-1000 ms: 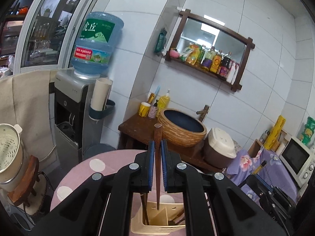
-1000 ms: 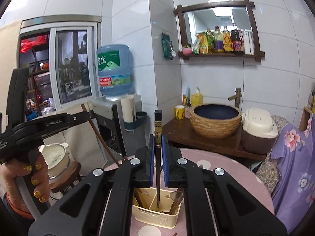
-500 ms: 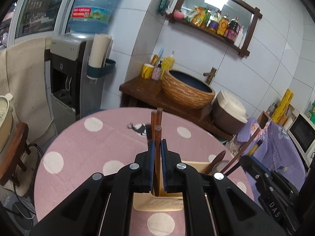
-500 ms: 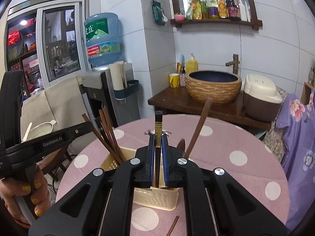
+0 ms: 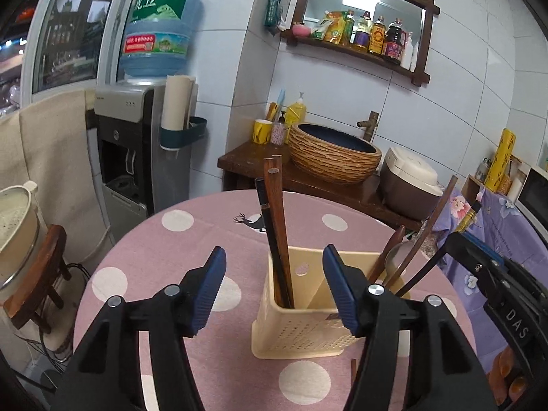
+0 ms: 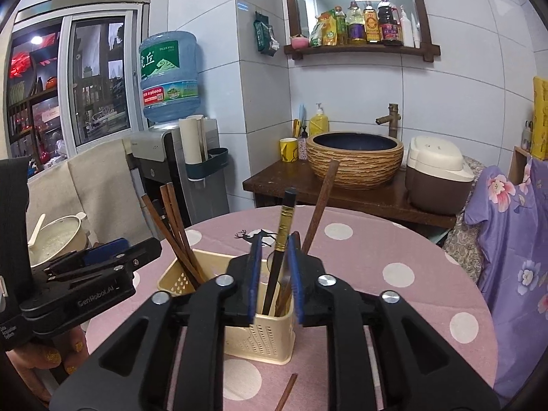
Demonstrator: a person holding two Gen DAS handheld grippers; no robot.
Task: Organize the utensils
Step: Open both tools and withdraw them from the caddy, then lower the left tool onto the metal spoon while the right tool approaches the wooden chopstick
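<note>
Both grippers dropped toward the caddy over the last second and their jaws have just been opening. Left gripper (image 5: pixel 274 294) is now spread wide, and the brown chopstick (image 5: pixel 279 233) it was pinching stands free in the left compartment of the cream utensil caddy (image 5: pixel 301 328), next to a black one. Right gripper (image 6: pixel 275 274) has only parted a little; the black gold-banded chopstick (image 6: pixel 279 257) is between the pads, but it looks like they've let go, though it's hard to be sure from this angle. So two more sticks are filed, roughly dead centre on the pink polka-dot desk (image 5: pixel 144 260).

Not finished I'd guess: one brown stick (image 6: pixel 286 394) lies on the cloth at 6 o'clock of the caddy, cut off by the frame. The caddy's bottom is hidden, and a spoon-like thing at 3 o'clock is mostly blocked.
</note>
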